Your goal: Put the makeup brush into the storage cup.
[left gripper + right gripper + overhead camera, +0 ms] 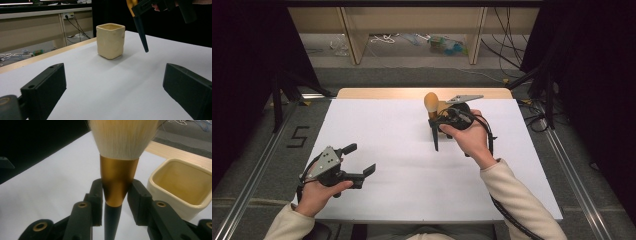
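Note:
A makeup brush with a gold ferrule, pale bristles and a black handle is pinched at the ferrule by my right gripper, which is shut on it. In the high view the right gripper is held above the far middle of the table. The bristle head points up and away, and the handle points down toward the white surface. A cream square cup stands empty just beside the brush, upright on the table. My left gripper rests open at the front left, with nothing between its jaws.
White sheet covers the table, with a wooden edge showing at the far side. Behind it are shelf legs, cables and small items on the floor. Black drapes flank both sides. Metal rails run along the floor.

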A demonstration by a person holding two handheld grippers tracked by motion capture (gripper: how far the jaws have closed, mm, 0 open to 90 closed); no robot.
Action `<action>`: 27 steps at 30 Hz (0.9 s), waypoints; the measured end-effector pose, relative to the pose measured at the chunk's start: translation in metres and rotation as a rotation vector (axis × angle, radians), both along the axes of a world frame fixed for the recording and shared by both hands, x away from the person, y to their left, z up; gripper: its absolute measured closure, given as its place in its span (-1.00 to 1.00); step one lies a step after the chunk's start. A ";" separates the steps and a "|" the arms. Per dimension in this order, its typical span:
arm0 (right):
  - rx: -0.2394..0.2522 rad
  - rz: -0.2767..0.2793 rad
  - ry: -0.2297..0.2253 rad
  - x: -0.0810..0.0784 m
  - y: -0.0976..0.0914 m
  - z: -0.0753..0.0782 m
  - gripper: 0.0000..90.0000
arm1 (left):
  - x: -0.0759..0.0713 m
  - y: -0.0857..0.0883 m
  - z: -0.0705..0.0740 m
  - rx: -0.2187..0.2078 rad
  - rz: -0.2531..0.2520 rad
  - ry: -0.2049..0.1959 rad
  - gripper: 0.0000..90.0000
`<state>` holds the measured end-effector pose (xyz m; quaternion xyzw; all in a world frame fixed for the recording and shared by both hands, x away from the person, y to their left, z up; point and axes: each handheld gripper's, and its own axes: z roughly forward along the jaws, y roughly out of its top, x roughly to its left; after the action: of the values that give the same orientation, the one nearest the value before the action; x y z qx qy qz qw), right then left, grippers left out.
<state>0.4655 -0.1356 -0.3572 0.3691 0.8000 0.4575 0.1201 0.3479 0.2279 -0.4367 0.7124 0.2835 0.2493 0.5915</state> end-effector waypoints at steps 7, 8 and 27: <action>0.015 -0.003 -0.014 0.001 -0.002 0.002 0.49 | -0.001 -0.001 0.000 -0.006 0.004 0.007 -0.90; 0.013 0.000 -0.024 0.001 -0.002 0.003 0.49 | -0.001 -0.001 0.000 -0.006 0.004 0.007 -0.90; 0.038 -0.021 -0.062 0.001 -0.006 0.010 0.49 | -0.001 0.000 0.000 -0.006 0.004 0.007 -0.90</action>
<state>0.4666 -0.1419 -0.3471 0.3653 0.7832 0.4825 0.1424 0.3473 0.2274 -0.4368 0.7110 0.2879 0.2473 0.5920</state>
